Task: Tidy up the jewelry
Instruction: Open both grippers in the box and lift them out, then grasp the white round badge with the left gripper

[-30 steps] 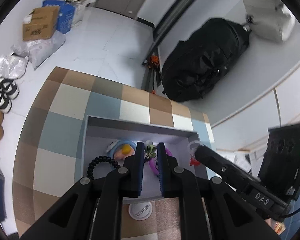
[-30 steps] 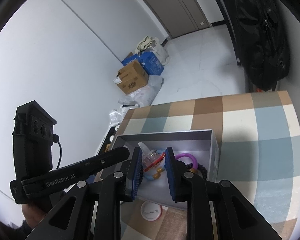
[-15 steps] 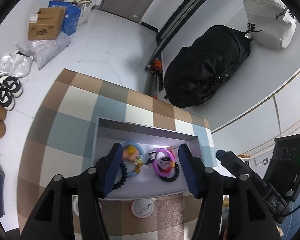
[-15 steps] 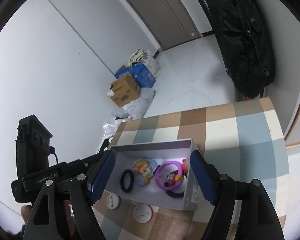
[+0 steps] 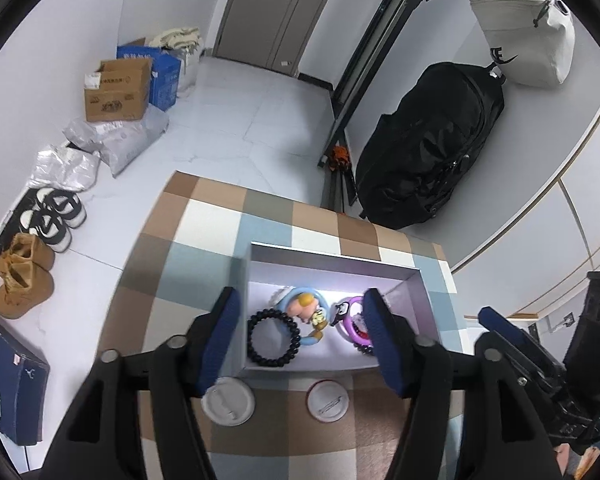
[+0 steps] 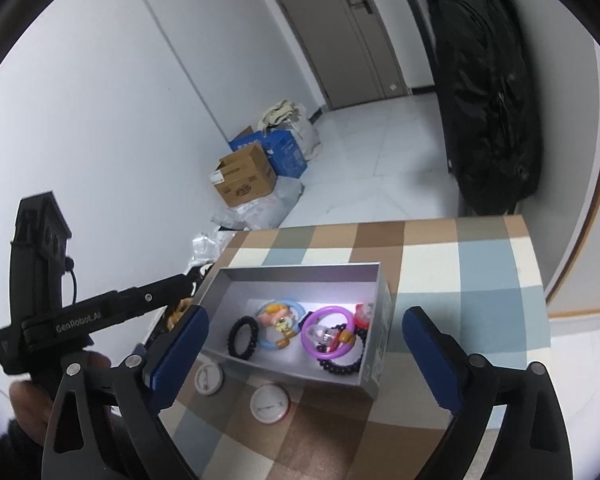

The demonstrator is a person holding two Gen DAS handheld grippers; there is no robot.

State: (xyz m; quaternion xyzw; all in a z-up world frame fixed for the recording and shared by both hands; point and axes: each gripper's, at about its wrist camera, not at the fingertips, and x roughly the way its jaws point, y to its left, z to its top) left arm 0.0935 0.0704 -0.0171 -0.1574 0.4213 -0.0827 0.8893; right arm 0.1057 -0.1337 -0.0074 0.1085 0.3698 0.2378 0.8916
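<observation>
A checkered tabletop (image 5: 204,240) carries an open grey box (image 6: 374,356) near its front edge. Beyond it on the floor stand a black backpack (image 5: 428,152) and a cardboard carton (image 5: 116,92). Both the left gripper (image 5: 300,336) and right gripper (image 6: 304,356) hang above the box, jaws wide apart, holding nothing. Inside lie a purple ring (image 6: 326,332), a blue ring (image 5: 304,316) and a black bead bracelet (image 5: 274,338). Two white round discs (image 5: 230,400) sit just before the box.
</observation>
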